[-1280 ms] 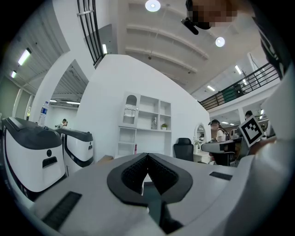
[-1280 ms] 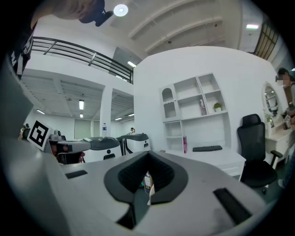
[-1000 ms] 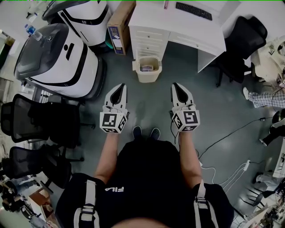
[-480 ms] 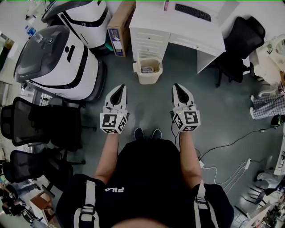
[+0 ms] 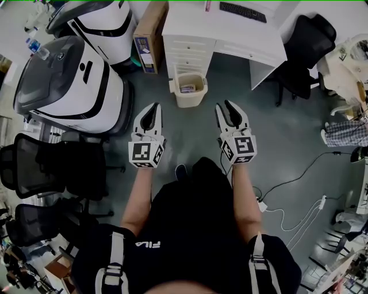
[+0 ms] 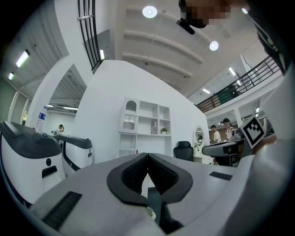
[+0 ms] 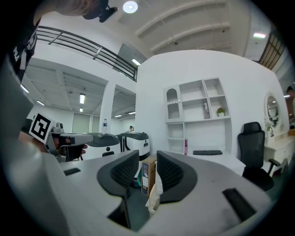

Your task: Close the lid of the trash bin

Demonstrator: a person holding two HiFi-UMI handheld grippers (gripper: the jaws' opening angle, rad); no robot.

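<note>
Fingers of the left gripper (image 5: 153, 107) are pressed together tip to tip, with nothing between them. The right gripper (image 5: 225, 105) is held beside it, well apart. Its fingers have just been opening and stand wide, also with nothing between them. Both grippers point level, out over the grey floor (image 5: 190, 132).

Ahead of the fingers, between the lines along which the two grippers point, the trash bin (image 5: 188, 101) stands on the floor, clear of both grippers. It is cream-coloured and its top stands open. Something pale with dark print lies inside, but what it is cannot be told. In the right gripper view a cream part of the bin shows low in the gap between the fingers, far beyond them.

Just past the bin is the white counter (image 5: 230, 37), its drawers (image 5: 185, 51) shut; the bin sits just in front of the drawer fronts. A black keyboard (image 5: 242, 11) lies on the counter beyond the right fingers. Beyond the left fingers a cardboard box (image 5: 146, 37) stands upright on the floor beside the drawers, and its contents do not show. Out past the left fingers' outer side stands a large white-and-black machine (image 5: 69, 80).
</note>
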